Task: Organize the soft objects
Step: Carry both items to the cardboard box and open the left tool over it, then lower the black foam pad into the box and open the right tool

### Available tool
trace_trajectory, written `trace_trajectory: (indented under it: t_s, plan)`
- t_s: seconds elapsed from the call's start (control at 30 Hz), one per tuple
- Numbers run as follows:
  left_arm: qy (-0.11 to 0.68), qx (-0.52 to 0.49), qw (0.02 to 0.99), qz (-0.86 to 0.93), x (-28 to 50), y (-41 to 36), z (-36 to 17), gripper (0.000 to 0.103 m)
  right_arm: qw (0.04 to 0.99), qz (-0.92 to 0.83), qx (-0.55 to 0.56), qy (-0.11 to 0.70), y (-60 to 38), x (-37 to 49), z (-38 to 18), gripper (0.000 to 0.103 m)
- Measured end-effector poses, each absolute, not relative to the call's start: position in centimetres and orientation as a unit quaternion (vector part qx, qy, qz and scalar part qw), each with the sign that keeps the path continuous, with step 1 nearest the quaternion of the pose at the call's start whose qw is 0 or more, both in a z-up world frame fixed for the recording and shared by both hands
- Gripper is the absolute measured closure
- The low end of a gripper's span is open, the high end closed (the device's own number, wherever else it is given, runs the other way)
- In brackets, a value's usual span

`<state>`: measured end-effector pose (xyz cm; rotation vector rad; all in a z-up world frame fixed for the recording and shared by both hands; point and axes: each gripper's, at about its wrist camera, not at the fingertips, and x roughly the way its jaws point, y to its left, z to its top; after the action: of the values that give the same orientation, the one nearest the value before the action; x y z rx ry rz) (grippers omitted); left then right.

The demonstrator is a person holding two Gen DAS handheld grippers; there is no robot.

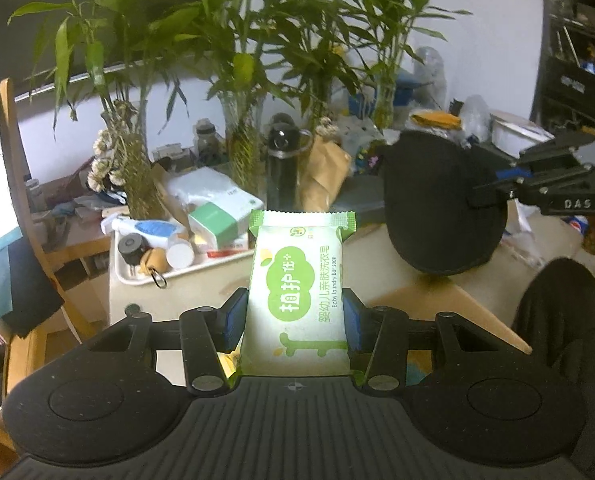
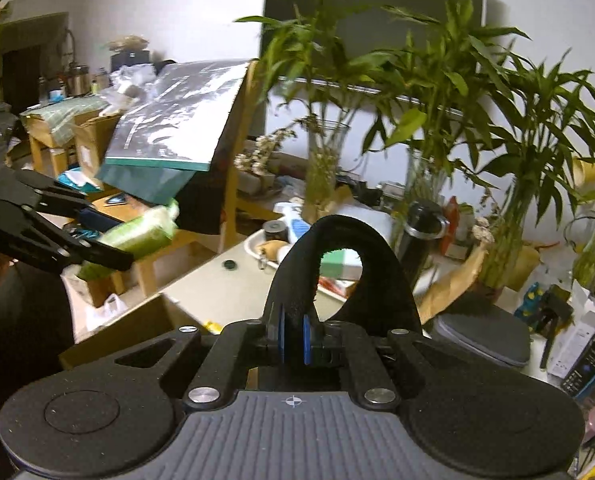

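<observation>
My left gripper (image 1: 295,322) is shut on a green and white pack of baby laundry soap (image 1: 297,292) and holds it in the air above the table. The pack also shows in the right wrist view (image 2: 137,236), held by the left gripper (image 2: 109,248). My right gripper (image 2: 293,338) is shut on a black soft eye mask (image 2: 361,264), which curls up from the pads. In the left wrist view the mask (image 1: 437,204) hangs from the right gripper (image 1: 485,198) at the right, above the table.
A white tray (image 1: 137,276) with bottles and small boxes sits at the table's back left. Vases with bamboo (image 1: 245,148), a black flask (image 1: 283,168) and a brown paper bag (image 1: 325,176) stand behind. A grey case (image 2: 481,332) lies at the right. A cardboard box (image 2: 137,328) is below the table's edge.
</observation>
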<state>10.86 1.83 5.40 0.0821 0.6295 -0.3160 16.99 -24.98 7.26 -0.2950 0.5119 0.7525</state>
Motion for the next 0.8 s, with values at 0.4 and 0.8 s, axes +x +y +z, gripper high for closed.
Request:
trace_trajectory:
  t_s: [0.4,0.8]
  plan:
    - [0.357,-0.013,0.922,-0.150,9.6,1.1,1.6,0.054,0.868,0.399,-0.150,0.256,-24.1,13.0,6.6,0.092]
    - [0.334,-0.055,0.931,-0.138,8.2,3.3,2.2,0.034,0.854,0.419,-0.154,0.266,-23.4,11.3,4.9,0.092]
